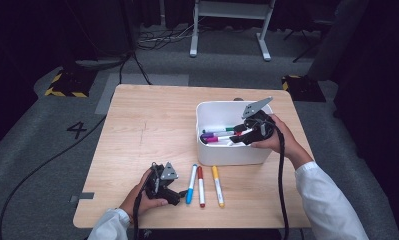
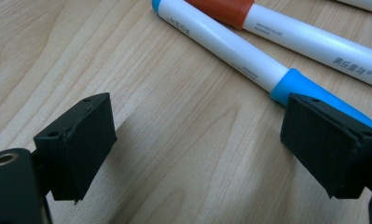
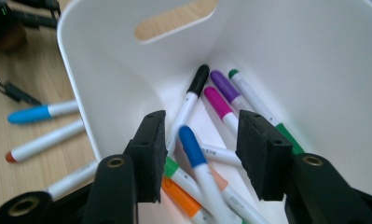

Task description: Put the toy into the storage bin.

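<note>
A white bin [image 1: 232,155] stands at the table's right and holds several markers. My right gripper [image 1: 237,137] reaches into it from the right. Its jaws [image 3: 200,149] are apart, and a blue-capped marker [image 3: 189,140] lies loose between them, with neither pad pressing on it. Black [image 3: 200,77], purple [image 3: 223,84], magenta [image 3: 216,102] and green [image 3: 235,74] capped markers lie further in the bin [image 3: 314,56]. Three markers lie side by side in front of the bin: blue [image 1: 191,184], red [image 1: 200,186] and yellow [image 1: 217,186]. My left gripper [image 1: 176,195] rests open just left of the blue marker [image 2: 230,46]; its right pad [image 2: 328,149] touches the blue cap.
The wooden table [image 1: 147,130] has bare room at its left and back. The right gripper's cable [image 1: 282,190] trails down over the table's front edge. A white stand [image 1: 227,10] and loose cables are on the floor beyond the table.
</note>
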A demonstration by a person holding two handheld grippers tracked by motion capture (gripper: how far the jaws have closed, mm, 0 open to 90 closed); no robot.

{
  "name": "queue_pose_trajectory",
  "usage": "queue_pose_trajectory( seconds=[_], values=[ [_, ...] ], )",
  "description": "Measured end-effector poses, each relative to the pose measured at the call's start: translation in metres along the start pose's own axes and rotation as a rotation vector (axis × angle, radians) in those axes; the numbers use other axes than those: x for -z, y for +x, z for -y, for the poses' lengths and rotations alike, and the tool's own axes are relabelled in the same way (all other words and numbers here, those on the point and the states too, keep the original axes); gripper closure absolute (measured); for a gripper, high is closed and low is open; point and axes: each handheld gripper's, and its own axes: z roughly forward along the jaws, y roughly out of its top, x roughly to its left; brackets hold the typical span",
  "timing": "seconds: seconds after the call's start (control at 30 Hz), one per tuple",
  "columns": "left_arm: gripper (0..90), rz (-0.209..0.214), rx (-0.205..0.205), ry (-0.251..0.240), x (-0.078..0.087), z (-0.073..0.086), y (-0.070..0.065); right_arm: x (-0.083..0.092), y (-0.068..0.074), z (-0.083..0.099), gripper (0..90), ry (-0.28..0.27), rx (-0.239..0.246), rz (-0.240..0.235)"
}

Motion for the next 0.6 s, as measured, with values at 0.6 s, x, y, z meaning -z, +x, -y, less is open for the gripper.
queue_pose_trajectory(
  seconds=[0.6],
  values=[
    [10.3, -0.002, 0.003, 0.0, 0.0, 0.0, 0.0, 0.061, 0.041, 0.038, 30.4, -0.253, -0.009, 0.197]
  ],
)
